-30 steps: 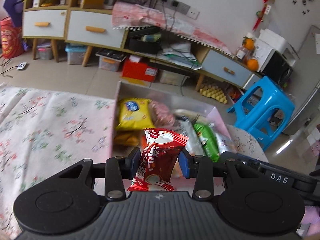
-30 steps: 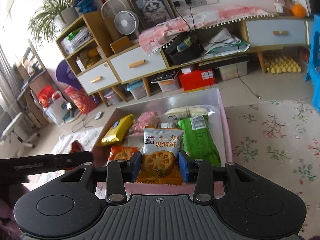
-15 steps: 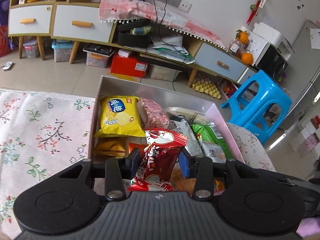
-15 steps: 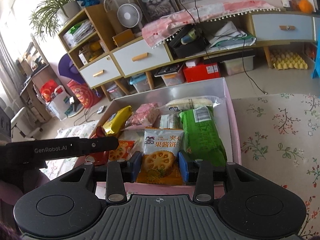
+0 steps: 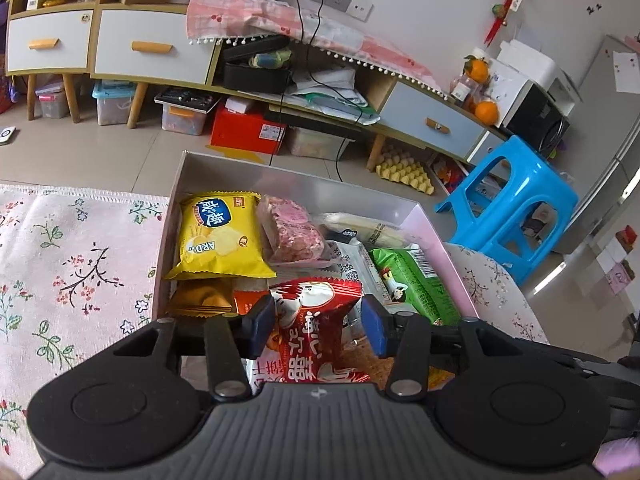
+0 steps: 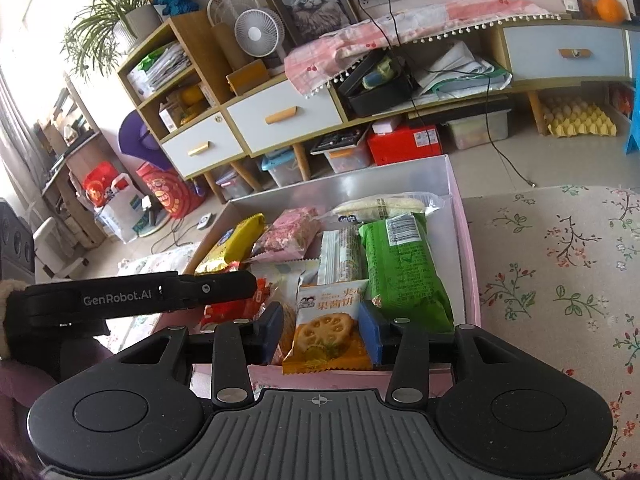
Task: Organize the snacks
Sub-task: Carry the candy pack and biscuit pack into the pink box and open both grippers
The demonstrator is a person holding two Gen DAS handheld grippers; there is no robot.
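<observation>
A pink box (image 5: 432, 232) with a silver inside holds several snack packets, among them a yellow one (image 5: 220, 236) and a green one (image 5: 412, 280). Over the box's near end, a red packet (image 5: 316, 332) stands between the blue pads of my left gripper (image 5: 318, 328). Its jaws are opening, and a gap shows on the packet's right. My right gripper (image 6: 320, 334) is also opening around an orange-and-white biscuit packet (image 6: 326, 328), with a gap on the packet's left. The left gripper's black arm (image 6: 160, 294) reaches in over the box (image 6: 466, 240).
The box lies on a floral cloth (image 5: 60, 272) that spreads to both sides (image 6: 560, 280). Beyond the cloth's far edge are the floor, a low cabinet with drawers (image 5: 136, 48), a red shoebox (image 5: 248, 128) and a blue stool (image 5: 516, 208).
Both pairs of pads have spread a little away from their packets. The left gripper has come further in over the box, so its arm now shows further right in the right wrist view.
</observation>
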